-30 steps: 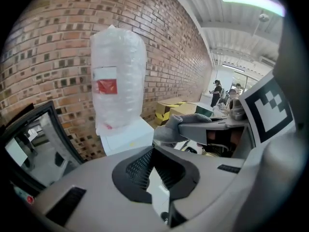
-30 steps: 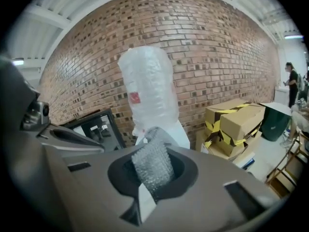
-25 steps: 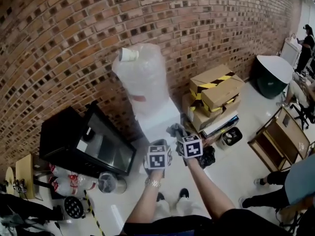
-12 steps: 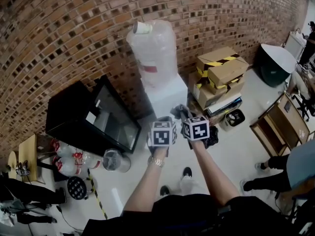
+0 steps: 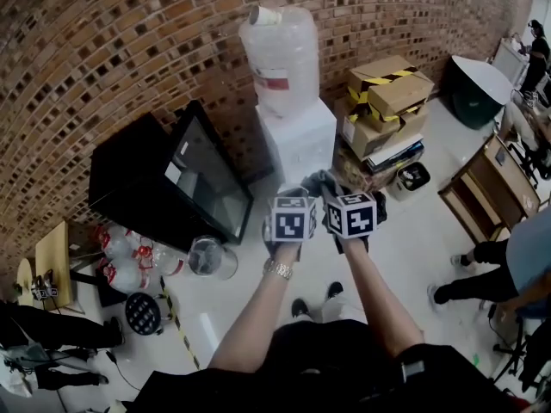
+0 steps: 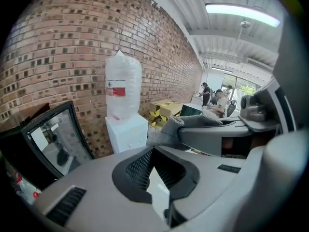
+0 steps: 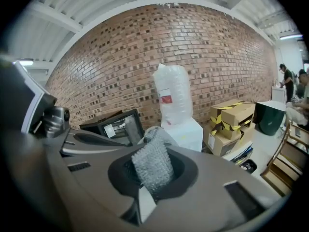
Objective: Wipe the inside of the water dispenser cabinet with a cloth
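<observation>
Right hand-held gripper (image 7: 151,174) clenched on my grey cloth (image 7: 154,158) | left hand-held gripper (image 6: 157,175) released, empty | cloth looks soft, light, floppy; I'd hold a bunched fold

A brick wall (image 5: 129,50) backs the pale floor (image 5: 405,256). Cardboard boxes (image 5: 387,101) are stacked against the wall, with a wooden shelf (image 5: 482,200) further right. A strip light (image 6: 241,14) glows overhead.
</observation>
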Available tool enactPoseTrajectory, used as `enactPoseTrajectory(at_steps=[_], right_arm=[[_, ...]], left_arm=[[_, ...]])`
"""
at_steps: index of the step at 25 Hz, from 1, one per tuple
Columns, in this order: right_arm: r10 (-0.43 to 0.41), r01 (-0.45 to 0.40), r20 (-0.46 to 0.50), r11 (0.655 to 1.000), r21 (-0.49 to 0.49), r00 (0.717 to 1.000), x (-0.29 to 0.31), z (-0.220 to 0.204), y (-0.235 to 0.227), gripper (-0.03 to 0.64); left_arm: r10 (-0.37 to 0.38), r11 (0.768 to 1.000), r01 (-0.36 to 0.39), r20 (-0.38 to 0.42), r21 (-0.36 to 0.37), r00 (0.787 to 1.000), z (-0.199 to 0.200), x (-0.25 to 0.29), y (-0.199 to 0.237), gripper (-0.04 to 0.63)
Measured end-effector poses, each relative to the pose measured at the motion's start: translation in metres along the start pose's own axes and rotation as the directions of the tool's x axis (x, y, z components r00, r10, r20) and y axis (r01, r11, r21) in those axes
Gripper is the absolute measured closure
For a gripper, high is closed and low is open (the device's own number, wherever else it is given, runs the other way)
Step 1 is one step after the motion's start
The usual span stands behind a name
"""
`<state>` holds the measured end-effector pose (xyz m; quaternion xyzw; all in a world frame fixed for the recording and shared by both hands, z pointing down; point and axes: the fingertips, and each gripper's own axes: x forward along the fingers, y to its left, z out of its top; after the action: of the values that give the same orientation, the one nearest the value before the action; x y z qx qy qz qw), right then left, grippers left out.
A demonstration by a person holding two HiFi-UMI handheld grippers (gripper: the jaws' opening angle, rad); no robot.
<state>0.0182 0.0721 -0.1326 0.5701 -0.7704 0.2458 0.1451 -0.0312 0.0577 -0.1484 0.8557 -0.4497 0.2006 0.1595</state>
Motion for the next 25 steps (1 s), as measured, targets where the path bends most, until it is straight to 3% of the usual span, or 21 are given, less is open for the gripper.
enactPoseTrajectory(at_steps=[14, 25], right_arm=[[0.033, -0.033, 0.012, 0.998, -0.055, 0.999, -0.003, 0.016, -0.008, 0.597], [0.027, -0.027, -0.002, 0.997, -0.067, 1.0, 0.007, 0.027, -0.012, 0.597]], left_arm=[[0.041, 0.999, -0.04, 0.049, -0.005, 0.998, 0.03, 0.002, -0.005, 0.592], [0.047, 0.999, -0.046, 0.032, -0.015, 0.998, 0.035, 0.014, 0.003, 0.592]])
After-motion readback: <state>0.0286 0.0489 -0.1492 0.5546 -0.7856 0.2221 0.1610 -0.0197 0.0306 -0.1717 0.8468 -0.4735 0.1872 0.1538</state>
